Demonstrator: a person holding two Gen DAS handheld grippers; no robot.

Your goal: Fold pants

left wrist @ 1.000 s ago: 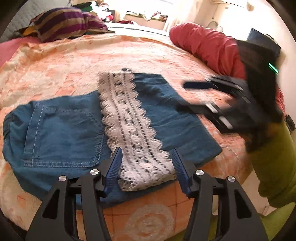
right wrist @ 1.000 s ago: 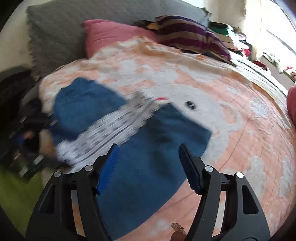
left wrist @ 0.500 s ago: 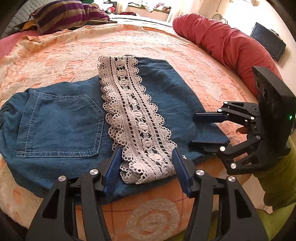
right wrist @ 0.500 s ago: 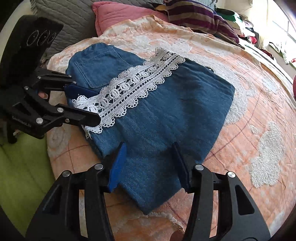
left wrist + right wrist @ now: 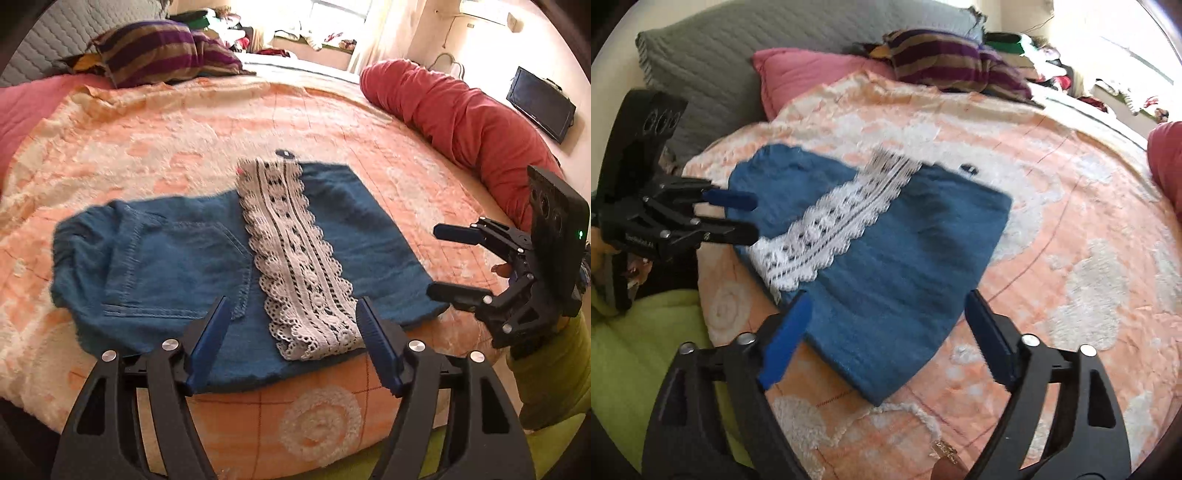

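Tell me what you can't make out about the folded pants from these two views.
- Left wrist view: the denim pants' near edge, hidden behind the left hand-held gripper.
- Right wrist view: the lace trim pattern, motion-blurred.
- Both views: the small dark object beyond the pants, too small to identify.

I see blue denim pants (image 5: 173,258) crossed by a white lace band (image 5: 299,269), lying on a bed (image 5: 155,147) covered in peach and cream floral cloth. A purple-and-olive striped pillow (image 5: 159,51) and a red bolster (image 5: 461,118) lie behind.
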